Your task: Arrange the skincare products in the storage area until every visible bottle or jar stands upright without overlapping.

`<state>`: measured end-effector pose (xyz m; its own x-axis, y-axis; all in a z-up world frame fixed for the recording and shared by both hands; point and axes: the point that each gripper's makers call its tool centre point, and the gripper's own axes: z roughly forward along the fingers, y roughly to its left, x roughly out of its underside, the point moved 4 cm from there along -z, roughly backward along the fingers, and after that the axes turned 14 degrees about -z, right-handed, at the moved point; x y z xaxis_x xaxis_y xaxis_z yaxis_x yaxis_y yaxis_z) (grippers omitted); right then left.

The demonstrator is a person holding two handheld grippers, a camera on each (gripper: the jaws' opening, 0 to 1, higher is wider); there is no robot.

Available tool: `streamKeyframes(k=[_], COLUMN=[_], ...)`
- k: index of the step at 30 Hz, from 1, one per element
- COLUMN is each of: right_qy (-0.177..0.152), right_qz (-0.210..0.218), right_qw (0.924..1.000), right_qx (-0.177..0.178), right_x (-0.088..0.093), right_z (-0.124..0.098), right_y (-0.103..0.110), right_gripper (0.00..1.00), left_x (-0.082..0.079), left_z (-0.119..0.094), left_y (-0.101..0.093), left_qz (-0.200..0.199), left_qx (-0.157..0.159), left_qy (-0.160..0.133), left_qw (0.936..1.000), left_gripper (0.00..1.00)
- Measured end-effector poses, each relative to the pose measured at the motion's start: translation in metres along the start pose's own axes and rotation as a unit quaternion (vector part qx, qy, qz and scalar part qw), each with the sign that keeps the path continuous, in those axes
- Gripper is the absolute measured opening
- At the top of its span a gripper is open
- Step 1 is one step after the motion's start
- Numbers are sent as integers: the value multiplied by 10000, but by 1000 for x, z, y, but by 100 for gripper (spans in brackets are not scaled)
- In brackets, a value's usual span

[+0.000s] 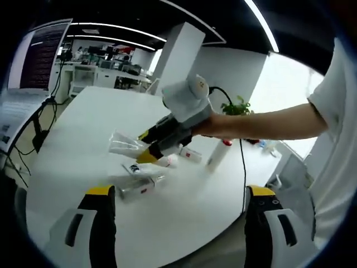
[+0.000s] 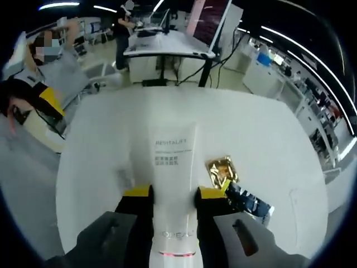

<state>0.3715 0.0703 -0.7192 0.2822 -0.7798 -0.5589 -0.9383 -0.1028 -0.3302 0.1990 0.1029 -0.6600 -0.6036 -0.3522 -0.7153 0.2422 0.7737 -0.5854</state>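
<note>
Two grippers are at work over a round white table point(image 1: 83, 128), and several skincare items lie on it. In the left gripper view, going left to right, I count one clear bottle point(image 1: 124, 143) lying on its side at about 10 o'clock from the picture's middle, one boxed item point(image 1: 136, 187) flat below it beside a small dark-printed sachet point(image 1: 134, 168), one white tube point(image 1: 167, 161) lying just right of that, one small white bottle with a red mark point(image 1: 191, 154), and one tall white bottle with a red cap point(image 1: 217, 155) standing upright towards 3 o'clock. The left gripper point(image 1: 181, 192) shows its two yellow-tipped jaws wide apart at the bottom edge, with nothing between them. The right gripper point(image 1: 150, 146) reaches in from 3 o'clock on a bare forearm, its tips down among the items; this view does not settle what it holds. The right gripper view does: the right gripper point(image 2: 174, 192) has its jaws closed against the sides of one large white Revitalift tube point(image 2: 174, 184), which points away towards 12 o'clock. At 3 o'clock of that tube lie one gold foil sachet point(image 2: 222, 170) and one dark packet point(image 2: 248, 202), touching each other. Beyond the table stand office desks, monitors, ceiling strip lights, a green plant by a bright window, and two people at the far left and top.
</note>
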Motion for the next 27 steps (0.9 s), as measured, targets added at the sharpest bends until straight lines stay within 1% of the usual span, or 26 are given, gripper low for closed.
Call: streamKeyframes(k=[1, 3, 5, 8, 12, 16, 18, 22, 25, 27], right_qy=[-81, -234, -275, -367, -536, -679, -777, -935, -1036, -1092], right_qz=[24, 147, 243, 359, 479, 517, 546, 577, 515, 502], right_qw=[10000, 9996, 9993, 9985, 9968, 9954, 9943, 9927, 9920, 9913], right_qx=[28, 77, 89, 212, 342, 429, 486, 498, 512, 527], right_x=[-4, -7, -9, -8, -14, -18, -23, -29, -37, -39], right_z=[-6, -17, -28, -38, -51, -63, -73, -83, -91, -95], right_y=[5, 7, 11, 13, 17, 26, 34, 46, 57, 61], right_gripper=[28, 28, 28, 28, 28, 29, 29, 29, 29, 29], left_x=[-2, -4, -6, -10, -18, -29, -33, -41, -44, -46], left_z=[0, 0, 0, -1, -4, -8, -10, -12, -11, -9], left_y=[-1, -2, -4, -6, -4, -5, -6, -7, -9, -10], left_qz=[-36, -82, -109, -141, -143, -193, -256, -390, -438, -485], left_qx=[3, 16, 74, 110, 84, 91, 111, 181, 181, 183], left_qy=[-49, -101, -118, -141, -222, -390, -478, -613, -692, -766], left_qw=[10000, 9999, 9998, 9997, 9996, 9990, 9985, 9972, 9965, 9957], left_gripper=[88, 88, 88, 88, 88, 87, 86, 84, 82, 80])
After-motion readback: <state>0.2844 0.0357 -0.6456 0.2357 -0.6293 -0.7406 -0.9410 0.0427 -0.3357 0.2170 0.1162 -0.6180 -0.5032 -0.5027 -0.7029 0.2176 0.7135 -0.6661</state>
